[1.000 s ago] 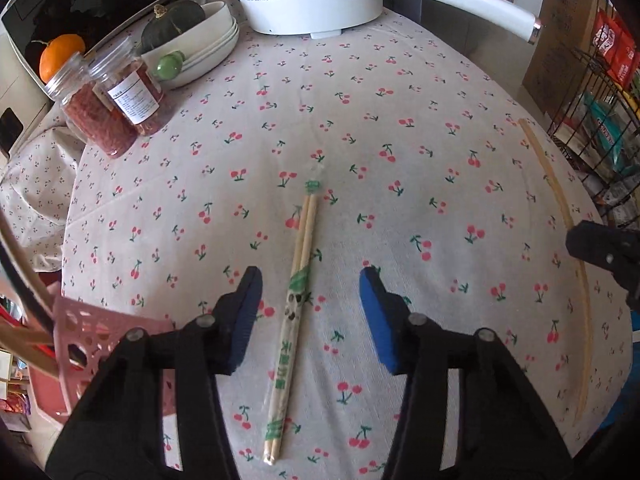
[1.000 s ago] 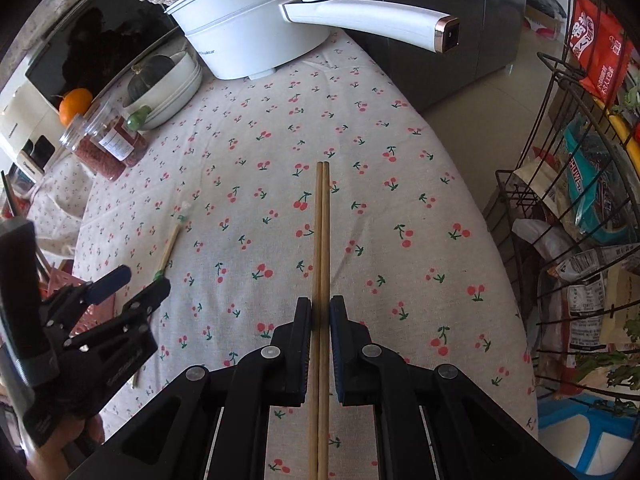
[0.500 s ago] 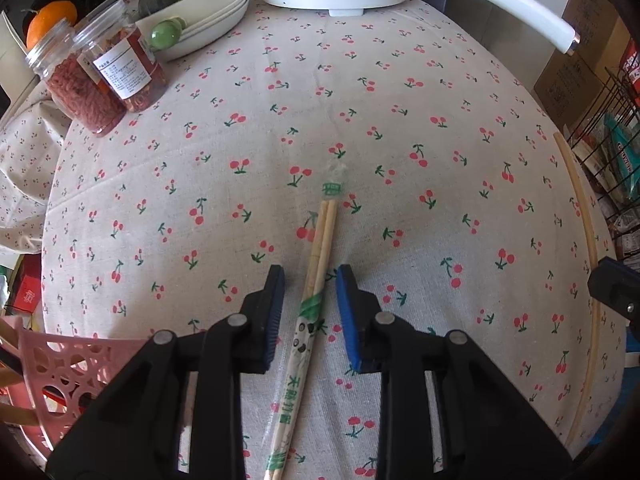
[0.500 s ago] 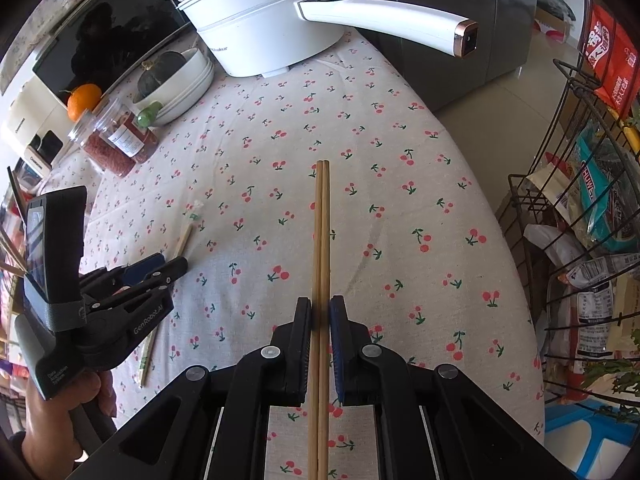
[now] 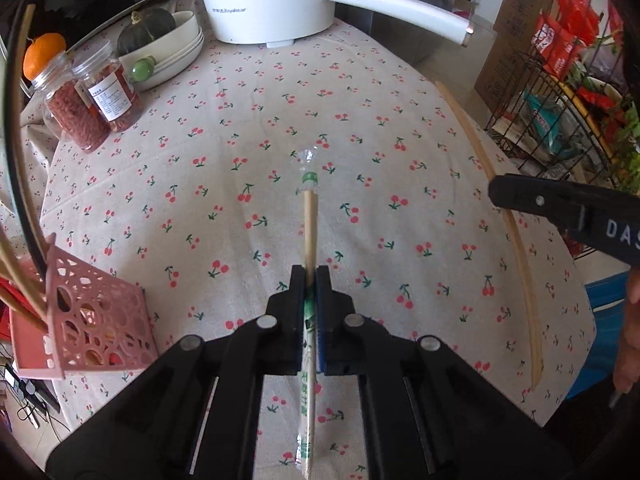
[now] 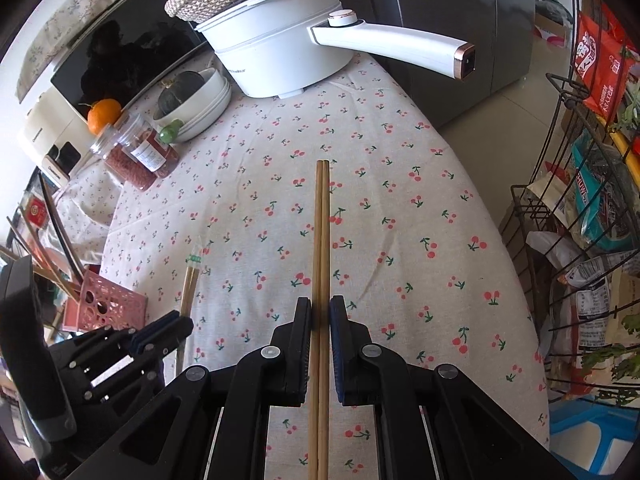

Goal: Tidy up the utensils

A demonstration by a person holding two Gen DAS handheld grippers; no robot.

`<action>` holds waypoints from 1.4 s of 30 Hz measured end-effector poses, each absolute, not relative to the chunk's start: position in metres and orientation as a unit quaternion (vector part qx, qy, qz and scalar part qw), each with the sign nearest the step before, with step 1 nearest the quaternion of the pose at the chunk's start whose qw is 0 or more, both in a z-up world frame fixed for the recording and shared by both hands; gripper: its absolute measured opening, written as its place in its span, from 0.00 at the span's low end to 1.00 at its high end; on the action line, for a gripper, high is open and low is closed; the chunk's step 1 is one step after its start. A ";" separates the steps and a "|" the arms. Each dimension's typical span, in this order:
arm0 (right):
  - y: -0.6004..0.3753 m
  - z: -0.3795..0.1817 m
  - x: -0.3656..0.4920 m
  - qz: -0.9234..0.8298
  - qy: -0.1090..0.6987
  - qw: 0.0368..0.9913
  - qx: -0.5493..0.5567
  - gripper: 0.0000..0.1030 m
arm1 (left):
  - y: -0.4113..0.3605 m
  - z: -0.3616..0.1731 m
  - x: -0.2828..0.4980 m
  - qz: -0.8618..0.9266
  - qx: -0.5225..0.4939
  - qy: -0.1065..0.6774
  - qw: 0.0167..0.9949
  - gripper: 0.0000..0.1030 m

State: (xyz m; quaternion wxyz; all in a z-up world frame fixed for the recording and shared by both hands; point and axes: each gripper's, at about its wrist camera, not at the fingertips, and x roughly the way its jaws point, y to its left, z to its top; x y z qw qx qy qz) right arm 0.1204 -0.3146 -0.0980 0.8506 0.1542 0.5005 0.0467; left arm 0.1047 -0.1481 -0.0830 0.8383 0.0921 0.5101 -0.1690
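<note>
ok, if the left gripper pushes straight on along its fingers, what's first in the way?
Likely only the cherry tablecloth: the left gripper, shut on the wrapped chopsticks, points at bare cloth short of the white pot. Depth unclear.

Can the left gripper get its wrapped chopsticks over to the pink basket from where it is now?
Probably yes. The left gripper is shut on the wrapped chopsticks, and the pink basket sits close by on its left with only bare tablecloth between. The sticks already standing in the basket may crowd the drop.

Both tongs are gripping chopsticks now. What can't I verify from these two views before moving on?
- Pink holder: inside unseen; left wrist view shows its side, frame edge crops it.
- Wrapped chopsticks: near end blurred, hidden under left tongs.
- Bare chopsticks: near ends cropped below right tongs.
- Jar labels: too small.
</note>
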 end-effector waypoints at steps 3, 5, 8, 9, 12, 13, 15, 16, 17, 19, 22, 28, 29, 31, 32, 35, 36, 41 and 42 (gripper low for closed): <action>-0.307 -0.087 0.115 0.059 0.485 0.859 0.156 0.09 | -0.143 -0.066 0.086 -0.190 0.088 0.489 0.847 0.06; -0.301 -0.080 0.110 0.067 0.472 0.866 0.154 0.09 | -0.136 -0.054 0.075 -0.202 0.082 0.473 0.853 0.06; -0.292 -0.069 0.104 0.078 0.451 0.875 0.156 0.09 | -0.124 -0.029 0.057 -0.214 0.062 0.436 0.872 0.06; -0.290 -0.066 0.102 0.081 0.444 0.879 0.156 0.09 | -0.117 -0.021 0.053 -0.218 0.052 0.419 0.880 0.06; -0.285 -0.057 0.097 0.080 0.425 0.889 0.151 0.09 | -0.102 0.010 0.035 -0.230 0.023 0.359 0.904 0.06; -0.284 -0.055 0.097 0.078 0.420 0.892 0.149 0.09 | -0.097 0.023 0.030 -0.238 0.012 0.336 0.911 0.06; -0.283 -0.054 0.098 0.074 0.415 0.894 0.149 0.09 | -0.084 0.047 0.023 -0.243 -0.009 0.286 0.927 0.06; -0.283 -0.053 0.099 0.073 0.416 0.894 0.149 0.09 | -0.075 0.058 0.020 -0.241 -0.018 0.259 0.935 0.06; -0.283 -0.054 0.100 0.071 0.416 0.894 0.151 0.09 | -0.068 0.067 0.017 -0.236 -0.025 0.236 0.942 0.06; -0.281 -0.055 0.101 0.070 0.418 0.893 0.152 0.09 | -0.050 0.078 0.014 -0.217 -0.039 0.192 0.956 0.06; -0.277 -0.058 0.102 0.073 0.422 0.891 0.151 0.09 | -0.023 0.081 0.020 -0.186 -0.067 0.155 0.968 0.06; -0.268 -0.061 0.099 0.084 0.427 0.889 0.143 0.09 | 0.007 0.061 0.038 -0.115 -0.097 0.111 0.982 0.06; -0.266 -0.061 0.099 0.085 0.427 0.889 0.142 0.09 | 0.008 0.056 0.042 -0.103 -0.095 0.104 0.985 0.06; -0.264 -0.060 0.098 0.087 0.426 0.889 0.140 0.09 | 0.010 0.046 0.048 -0.084 -0.092 0.092 0.988 0.06; -0.264 -0.060 0.098 0.087 0.425 0.890 0.141 0.09 | 0.011 0.042 0.051 -0.071 -0.086 0.087 0.990 0.06; -0.264 -0.060 0.097 0.087 0.422 0.891 0.143 0.09 | 0.007 0.029 0.061 -0.048 -0.063 0.081 0.994 0.06; -0.264 -0.059 0.097 0.086 0.421 0.891 0.144 0.09 | 0.006 0.025 0.064 -0.043 -0.056 0.079 0.994 0.06; -0.263 -0.056 0.097 0.088 0.414 0.894 0.149 0.09 | 0.004 0.012 0.078 -0.017 -0.032 0.074 0.997 0.06; -0.263 -0.055 0.097 0.089 0.412 0.894 0.150 0.09 | 0.005 0.010 0.081 -0.015 -0.030 0.076 0.997 0.06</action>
